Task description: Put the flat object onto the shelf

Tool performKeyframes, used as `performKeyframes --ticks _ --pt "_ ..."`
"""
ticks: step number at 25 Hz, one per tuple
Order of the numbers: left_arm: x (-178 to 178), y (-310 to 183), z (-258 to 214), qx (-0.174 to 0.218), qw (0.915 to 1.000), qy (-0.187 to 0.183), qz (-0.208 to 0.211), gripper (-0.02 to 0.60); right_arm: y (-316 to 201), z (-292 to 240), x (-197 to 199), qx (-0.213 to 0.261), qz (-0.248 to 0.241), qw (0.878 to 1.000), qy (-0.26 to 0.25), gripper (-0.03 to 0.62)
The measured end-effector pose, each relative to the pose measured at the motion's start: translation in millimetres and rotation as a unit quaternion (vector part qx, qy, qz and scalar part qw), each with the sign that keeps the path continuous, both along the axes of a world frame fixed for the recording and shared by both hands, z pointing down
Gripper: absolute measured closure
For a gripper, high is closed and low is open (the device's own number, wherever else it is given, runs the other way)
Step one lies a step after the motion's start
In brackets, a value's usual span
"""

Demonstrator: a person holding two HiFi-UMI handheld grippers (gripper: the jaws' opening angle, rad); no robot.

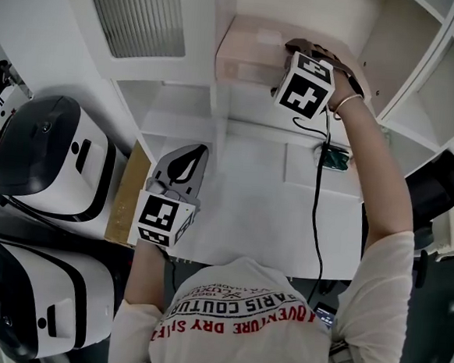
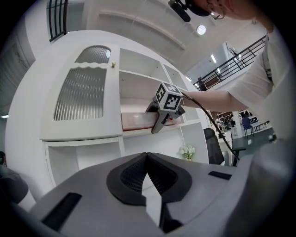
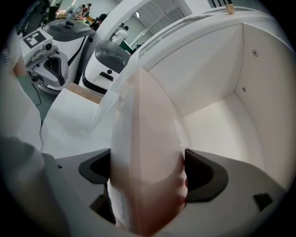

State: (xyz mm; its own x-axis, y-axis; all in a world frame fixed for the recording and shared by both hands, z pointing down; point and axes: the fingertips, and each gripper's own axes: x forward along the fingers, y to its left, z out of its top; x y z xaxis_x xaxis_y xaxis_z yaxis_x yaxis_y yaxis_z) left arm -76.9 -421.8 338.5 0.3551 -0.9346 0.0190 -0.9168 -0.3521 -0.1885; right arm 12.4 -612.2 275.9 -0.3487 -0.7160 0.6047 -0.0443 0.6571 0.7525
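The flat object (image 1: 249, 53) is a thin pale pink box lying on a shelf (image 1: 318, 16) of the white cabinet. My right gripper (image 1: 292, 53) reaches into that compartment at the box's right end. In the right gripper view the box (image 3: 148, 139) fills the gap between the jaws of the right gripper (image 3: 148, 173), which stand wide and open around it. The left gripper view shows the box (image 2: 136, 120) resting on the shelf board with the right gripper (image 2: 157, 125) at it. My left gripper (image 1: 197, 149) hovers low over the desk, shut and empty (image 2: 147, 155).
A white desk (image 1: 248, 210) lies below the cabinet. Two white-and-black machines (image 1: 49, 155) (image 1: 30, 294) stand at the left, beside a cardboard sheet (image 1: 124, 200). A small plant (image 1: 337, 158) sits at the desk's back right. A black chair (image 1: 434, 185) is at the right.
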Motion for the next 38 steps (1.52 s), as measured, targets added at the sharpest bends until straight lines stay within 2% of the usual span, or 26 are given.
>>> performKeyframes --ticks 7,12,19,20,21,22,23,25,29,34,38 --pt "-0.6 -5.3 3.6 -0.003 1.0 0.001 -0.003 0.569 -3.8 0.3 -1.9 -0.032 0.005 0.999 0.001 0.117" --pt "-2.0 -2.7 2.4 -0.001 1.0 0.0 -0.009 0.569 0.0 -1.4 -0.3 -0.004 0.002 1.0 0.013 0.12" --pt "6.7 12.5 -0.3 0.0 1.0 0.002 0.005 0.569 31.9 -16.0 0.0 0.014 -0.001 1.0 -0.02 0.131" --pt "7.7 15.4 -1.0 0.001 1.0 0.003 0.006 0.569 38.0 -18.6 1.2 0.022 -0.001 0.999 -0.025 0.15" --pt "8.5 18.3 -1.7 0.002 1.0 0.004 0.007 0.569 43.3 -22.9 2.2 0.036 -0.001 0.999 -0.034 0.214" --pt "9.2 21.5 -2.4 0.003 0.9999 0.005 0.009 0.569 47.4 -28.5 3.5 0.054 0.001 0.997 -0.048 0.324" --pt "10.0 24.8 -2.7 0.003 0.9999 0.005 0.011 0.569 51.0 -33.5 5.6 0.07 0.004 0.996 -0.062 0.361" --pt "12.0 32.2 -2.8 0.003 0.9999 0.007 0.015 0.569 59.7 -38.6 12.5 0.088 0.013 0.992 -0.085 0.394" --pt "14.5 48.1 -5.6 0.004 0.9996 0.013 0.023 0.569 81.3 -44.8 30.7 0.111 0.043 0.984 -0.131 0.532" --pt "17.8 67.0 -8.7 0.008 0.9994 0.014 0.03 0.569 118.9 -35.8 46.7 0.114 0.059 0.972 -0.196 0.56" --pt "23.3 80.9 -14.2 0.012 0.9992 0.006 0.037 0.569 153.5 -21.9 54.8 0.114 0.047 0.961 -0.246 0.565"
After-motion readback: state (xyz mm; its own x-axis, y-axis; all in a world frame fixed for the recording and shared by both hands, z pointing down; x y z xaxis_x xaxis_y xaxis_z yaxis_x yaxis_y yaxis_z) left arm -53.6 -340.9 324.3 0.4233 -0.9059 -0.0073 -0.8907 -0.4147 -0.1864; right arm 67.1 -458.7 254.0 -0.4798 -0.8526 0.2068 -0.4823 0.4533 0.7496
